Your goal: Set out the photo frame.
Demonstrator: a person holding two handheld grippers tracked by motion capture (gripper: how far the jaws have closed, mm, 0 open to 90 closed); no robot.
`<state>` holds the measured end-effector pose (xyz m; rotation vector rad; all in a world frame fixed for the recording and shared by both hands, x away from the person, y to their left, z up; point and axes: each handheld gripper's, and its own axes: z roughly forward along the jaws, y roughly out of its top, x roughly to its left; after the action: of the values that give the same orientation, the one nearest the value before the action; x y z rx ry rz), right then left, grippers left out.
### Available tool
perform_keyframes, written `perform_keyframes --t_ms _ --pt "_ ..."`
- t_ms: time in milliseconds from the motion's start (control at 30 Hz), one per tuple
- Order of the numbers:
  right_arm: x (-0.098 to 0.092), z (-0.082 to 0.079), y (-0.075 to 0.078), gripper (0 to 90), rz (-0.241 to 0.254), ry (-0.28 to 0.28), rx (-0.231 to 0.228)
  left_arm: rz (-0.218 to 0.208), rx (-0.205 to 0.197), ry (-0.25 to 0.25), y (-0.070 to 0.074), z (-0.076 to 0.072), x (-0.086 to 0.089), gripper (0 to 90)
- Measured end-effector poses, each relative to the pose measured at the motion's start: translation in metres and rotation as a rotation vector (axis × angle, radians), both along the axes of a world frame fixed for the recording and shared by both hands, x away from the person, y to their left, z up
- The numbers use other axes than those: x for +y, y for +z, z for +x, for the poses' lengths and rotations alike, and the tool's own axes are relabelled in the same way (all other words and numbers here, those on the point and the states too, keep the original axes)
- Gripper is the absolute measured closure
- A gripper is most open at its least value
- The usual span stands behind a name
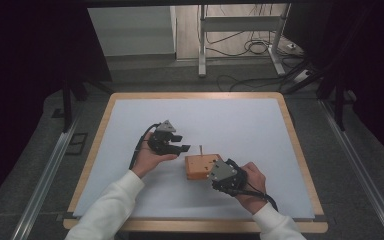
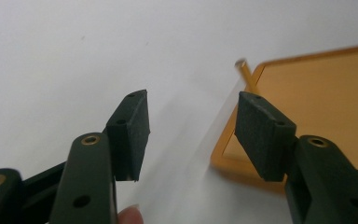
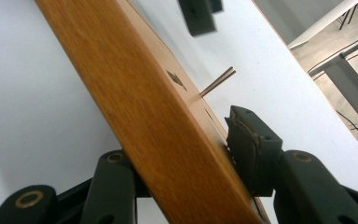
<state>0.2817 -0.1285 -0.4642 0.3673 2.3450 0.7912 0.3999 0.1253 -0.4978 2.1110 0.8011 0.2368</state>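
A thin peg stands planted in the wooden block (lower centre), right gripper clamping it; left gripper open, empty.

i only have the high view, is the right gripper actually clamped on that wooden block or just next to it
Observer: Clamped. In the right gripper view the wooden block runs between the jaws of the right gripper, with a pad pressed against its top face.
Operator: and the thin stick, is it loose
Observer: It stands out of the block's top face; the stick rises from a spot near a small dark mark.
Operator: left gripper holding anything
Observer: No. In the left gripper view the left gripper has its jaws apart with bare white table between the pads; the stick sits just beyond them.
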Motion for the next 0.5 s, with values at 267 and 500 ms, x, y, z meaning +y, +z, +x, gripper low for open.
perform_keyframes --t_ms 267,500 --pt "0.0 0.002 0.002 56.0 -0.007 -0.001 0.011 0.036 0.005 0.007 -0.01 -0.009 0.019 43.3" --pt "0.002 0.01 0.009 58.7 -0.005 0.003 0.029 0.044 0.017 0.018 -0.016 -0.011 0.028 42.2"
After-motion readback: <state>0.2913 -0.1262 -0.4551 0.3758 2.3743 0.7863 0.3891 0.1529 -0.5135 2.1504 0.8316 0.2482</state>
